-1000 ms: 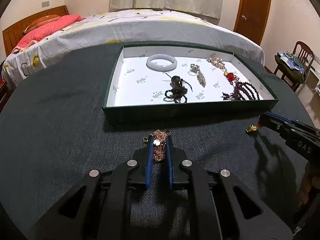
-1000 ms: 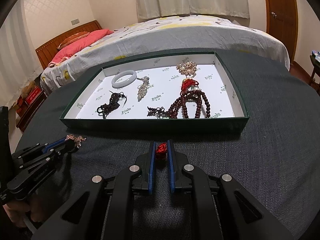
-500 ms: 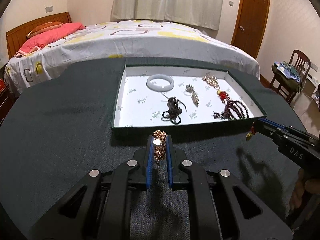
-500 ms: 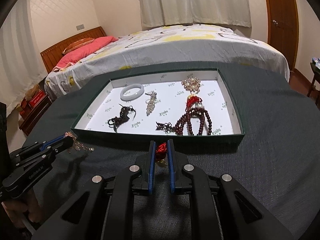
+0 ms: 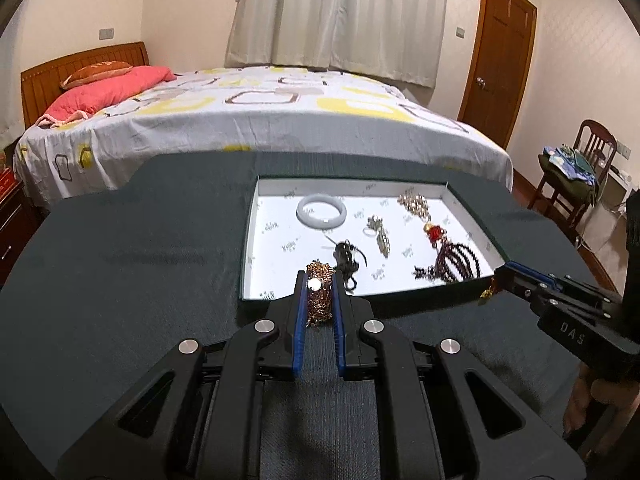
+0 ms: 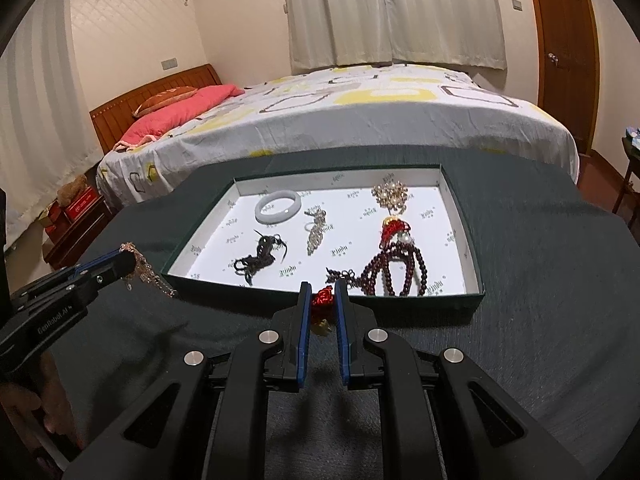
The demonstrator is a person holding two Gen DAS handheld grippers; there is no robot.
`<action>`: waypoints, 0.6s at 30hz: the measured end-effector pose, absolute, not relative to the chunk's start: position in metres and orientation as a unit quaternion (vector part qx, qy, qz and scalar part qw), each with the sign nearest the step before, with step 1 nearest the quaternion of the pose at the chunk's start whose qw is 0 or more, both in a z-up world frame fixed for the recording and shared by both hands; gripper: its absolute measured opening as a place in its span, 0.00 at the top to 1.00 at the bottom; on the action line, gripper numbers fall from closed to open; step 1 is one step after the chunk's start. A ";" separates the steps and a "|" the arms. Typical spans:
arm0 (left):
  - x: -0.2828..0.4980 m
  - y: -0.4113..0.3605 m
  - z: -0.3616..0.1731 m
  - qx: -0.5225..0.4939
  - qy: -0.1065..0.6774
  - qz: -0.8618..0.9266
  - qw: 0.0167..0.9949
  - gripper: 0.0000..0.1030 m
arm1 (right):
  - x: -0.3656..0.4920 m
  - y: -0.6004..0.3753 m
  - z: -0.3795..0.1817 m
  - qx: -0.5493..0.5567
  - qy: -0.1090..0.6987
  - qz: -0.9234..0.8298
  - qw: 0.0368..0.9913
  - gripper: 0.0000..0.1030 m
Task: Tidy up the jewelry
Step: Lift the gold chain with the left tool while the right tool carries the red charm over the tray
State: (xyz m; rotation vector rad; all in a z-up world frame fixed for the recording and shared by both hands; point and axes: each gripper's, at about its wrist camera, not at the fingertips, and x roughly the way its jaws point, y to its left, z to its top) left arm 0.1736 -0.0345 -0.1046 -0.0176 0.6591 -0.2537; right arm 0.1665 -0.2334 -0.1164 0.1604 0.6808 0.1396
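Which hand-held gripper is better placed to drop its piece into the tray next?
Probably the left hand-held gripper: its gold chain already appears over the tray near edge, above bare lining. The right looks slightly short.

"DAS" on right tongs (image 5: 498, 282); "GenRobot.AI" on left tongs (image 6: 130, 262).

One tray (image 6: 476, 276), seven jewelry pieces, two grippers.
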 end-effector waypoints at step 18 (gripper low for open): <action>0.198 -0.040 -0.056 -0.021 0.263 -0.134 0.955 0.89 | 0.190 -0.229 -0.064 0.051 0.266 0.075 0.960 0.88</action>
